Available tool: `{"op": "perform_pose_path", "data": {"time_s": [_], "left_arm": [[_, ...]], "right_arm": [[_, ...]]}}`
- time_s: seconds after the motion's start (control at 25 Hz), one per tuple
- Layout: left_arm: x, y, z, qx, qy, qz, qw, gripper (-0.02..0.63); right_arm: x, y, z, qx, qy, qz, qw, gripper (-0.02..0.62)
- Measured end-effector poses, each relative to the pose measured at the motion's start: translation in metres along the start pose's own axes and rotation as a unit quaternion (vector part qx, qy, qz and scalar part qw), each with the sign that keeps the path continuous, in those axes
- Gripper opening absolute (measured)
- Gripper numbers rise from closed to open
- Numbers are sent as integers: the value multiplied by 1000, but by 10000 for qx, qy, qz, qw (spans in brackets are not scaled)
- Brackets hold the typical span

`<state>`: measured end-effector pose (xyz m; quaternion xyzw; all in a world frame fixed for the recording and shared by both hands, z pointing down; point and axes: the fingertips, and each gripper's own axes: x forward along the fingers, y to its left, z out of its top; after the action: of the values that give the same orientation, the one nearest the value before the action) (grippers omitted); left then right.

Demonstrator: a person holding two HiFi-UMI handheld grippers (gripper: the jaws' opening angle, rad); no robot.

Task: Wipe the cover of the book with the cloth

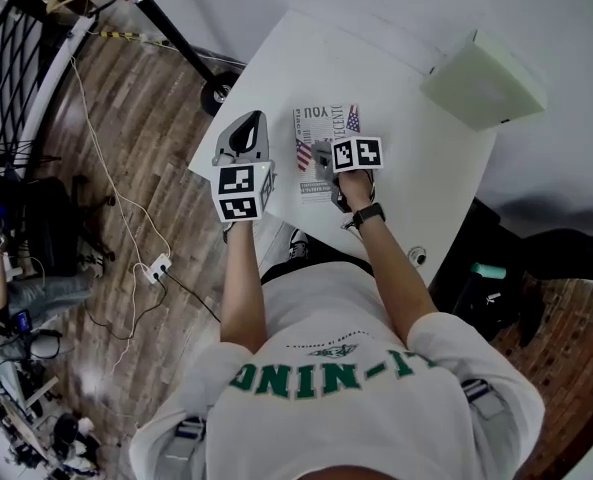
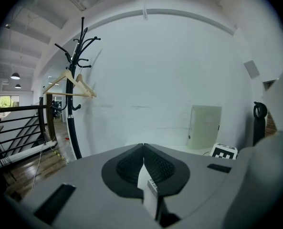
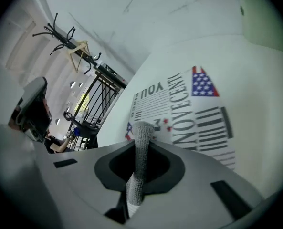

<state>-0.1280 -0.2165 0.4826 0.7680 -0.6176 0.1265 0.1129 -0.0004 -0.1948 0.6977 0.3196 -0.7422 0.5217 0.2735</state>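
Note:
The book (image 1: 319,121) lies flat on the white table (image 1: 306,53), its cover showing black print and a small flag (image 3: 202,85). My right gripper (image 1: 328,158) hovers over the near half of the book, shut on a grey knit cloth (image 3: 142,132) that sticks up between its jaws. In the right gripper view the cover (image 3: 189,113) fills the space just beyond the cloth. My left gripper (image 1: 248,126) is off the book's left side near the table's left edge, jaws shut together (image 2: 143,148), aimed level at the wall.
A pale green box (image 1: 482,78) sits at the table's far right corner, also visible as box (image 2: 204,127). A coat rack (image 2: 74,80) with a hanger stands left of the table. Cables and a power strip (image 1: 158,265) lie on the wood floor at the left.

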Motion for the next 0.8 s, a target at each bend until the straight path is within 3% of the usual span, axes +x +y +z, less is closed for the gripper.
{"op": "perform_pose_path", "data": {"time_s": [0.24,0.48,0.6,0.8], "left_arm": [[9,-17,0,-19,-26,-207,9998,14],[9,-22,1,-33,-55,-256,9997,14],[6,-18,2,-43,-83,-210,9997,14],[0,-10,2,-54,-81,-109,9999,14]], "right_arm": [[-56,-69,10,533,-484,-435,9965,32],[-73,-87,12,619,-609,-676,9939,32],[-63,-71,9,435,-484,-645,9958,32],[-19,7,-9,80,-92,136,9998,32]]}}
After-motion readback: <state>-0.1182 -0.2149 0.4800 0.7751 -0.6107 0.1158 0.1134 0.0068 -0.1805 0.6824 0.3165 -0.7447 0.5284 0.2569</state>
